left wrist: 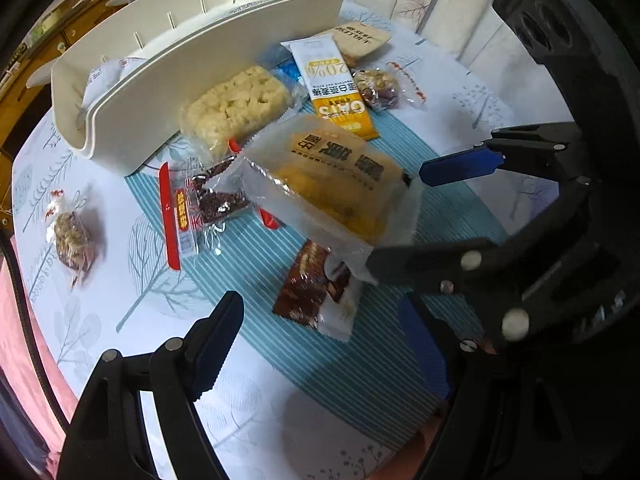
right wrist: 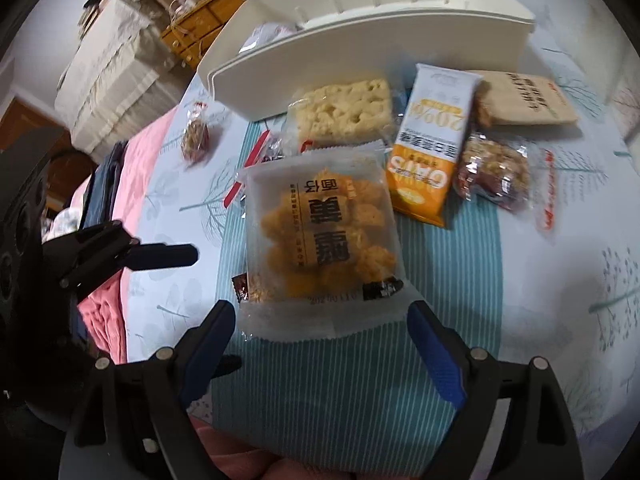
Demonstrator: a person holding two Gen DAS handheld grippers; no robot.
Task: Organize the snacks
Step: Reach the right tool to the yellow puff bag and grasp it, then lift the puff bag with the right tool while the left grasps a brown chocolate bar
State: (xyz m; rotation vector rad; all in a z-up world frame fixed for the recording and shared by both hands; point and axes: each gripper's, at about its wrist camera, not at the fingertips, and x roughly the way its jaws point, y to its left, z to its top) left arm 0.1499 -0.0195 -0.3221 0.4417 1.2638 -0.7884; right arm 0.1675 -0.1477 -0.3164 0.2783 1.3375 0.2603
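My right gripper (right wrist: 320, 344) hangs wide over the yellow puff packet (right wrist: 320, 232) atop the snack pile; closing on its slippery seal (right wrist: 320, 322) could drag neighbours; left gripper (left wrist: 324, 340) gapes empty

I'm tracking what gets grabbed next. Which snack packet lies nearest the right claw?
The translucent packet of golden fried pieces: its crimped edge lies between the open right claw's fingers, while the orange oat bar lies further off.
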